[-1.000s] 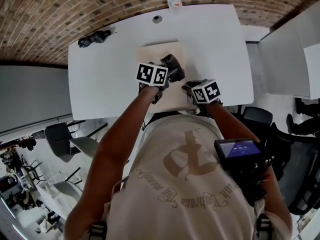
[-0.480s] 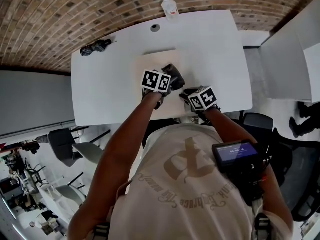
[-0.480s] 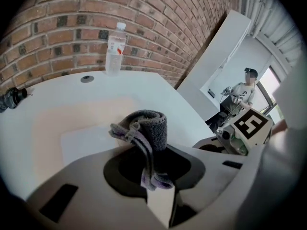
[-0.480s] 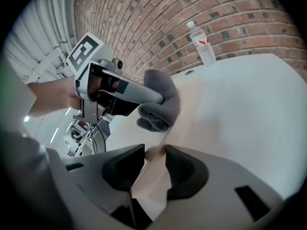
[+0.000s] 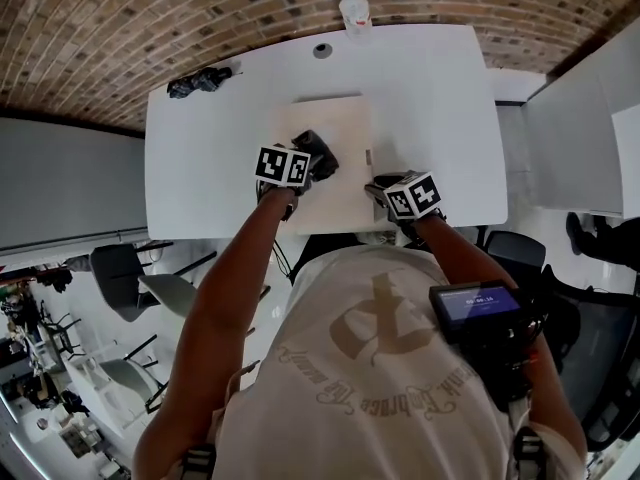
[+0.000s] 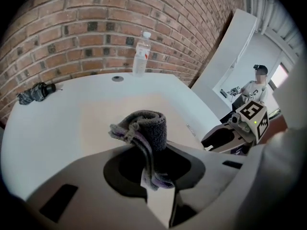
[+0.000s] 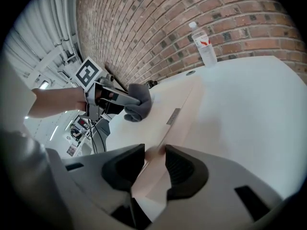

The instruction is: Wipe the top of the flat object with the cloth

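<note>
Though cubes (image 5: 283, 165) partly hide jaws overhead, left gripper (image 6: 152, 169) clamping cloth (image 6: 149, 127) (right gripper (image 7: 154, 158): board (image 7: 178, 103)).

brick wall (image 5: 120, 28): red, dark mortar | white table (image 5: 440, 88): near wall | grey chairs (image 5: 125, 273): lower left

Head view overhead; low gripper views share board (image 6: 96, 116).

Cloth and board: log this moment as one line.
left gripper: shut on cloth | cloth: over board | right gripper: shut on board edge
</note>
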### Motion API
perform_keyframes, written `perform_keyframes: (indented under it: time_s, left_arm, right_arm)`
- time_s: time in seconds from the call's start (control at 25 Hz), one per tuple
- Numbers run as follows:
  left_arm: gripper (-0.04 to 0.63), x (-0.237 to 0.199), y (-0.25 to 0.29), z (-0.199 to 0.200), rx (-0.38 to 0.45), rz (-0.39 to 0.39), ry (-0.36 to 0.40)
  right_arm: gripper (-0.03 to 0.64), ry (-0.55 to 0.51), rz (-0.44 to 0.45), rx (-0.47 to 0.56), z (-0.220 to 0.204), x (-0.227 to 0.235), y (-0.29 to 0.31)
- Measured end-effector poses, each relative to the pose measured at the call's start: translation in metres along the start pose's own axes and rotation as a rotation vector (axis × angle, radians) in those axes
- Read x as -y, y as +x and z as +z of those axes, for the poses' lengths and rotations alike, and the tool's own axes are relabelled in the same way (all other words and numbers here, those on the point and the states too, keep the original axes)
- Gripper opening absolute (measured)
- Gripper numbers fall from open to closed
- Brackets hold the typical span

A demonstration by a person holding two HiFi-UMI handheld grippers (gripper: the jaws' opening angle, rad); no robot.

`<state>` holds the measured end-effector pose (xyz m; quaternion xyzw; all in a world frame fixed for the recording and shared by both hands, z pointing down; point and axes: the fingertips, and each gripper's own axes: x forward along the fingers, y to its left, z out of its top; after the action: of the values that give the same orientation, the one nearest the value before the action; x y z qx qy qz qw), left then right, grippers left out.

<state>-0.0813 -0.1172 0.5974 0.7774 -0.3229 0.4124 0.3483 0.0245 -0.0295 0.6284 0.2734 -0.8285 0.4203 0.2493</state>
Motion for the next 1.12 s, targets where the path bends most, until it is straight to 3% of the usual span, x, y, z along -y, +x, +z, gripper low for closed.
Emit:
perform_keyframes:
  time_s: [0.6,1.12]
  left_arm:
    - [0.1,-0.068,-0.049,-0.044,0.097,0.107,-0.157]
    - [0.1,-0.099,-0.082,-0.078,0.102,0.21,-0.293]
  right_arm:
    - [0.147,0.018,-0.002,0.019,-0.001,0.0,-0.002]
    - [0.149,0.069,-0.003,0.049,0.004,0.001,-0.004]
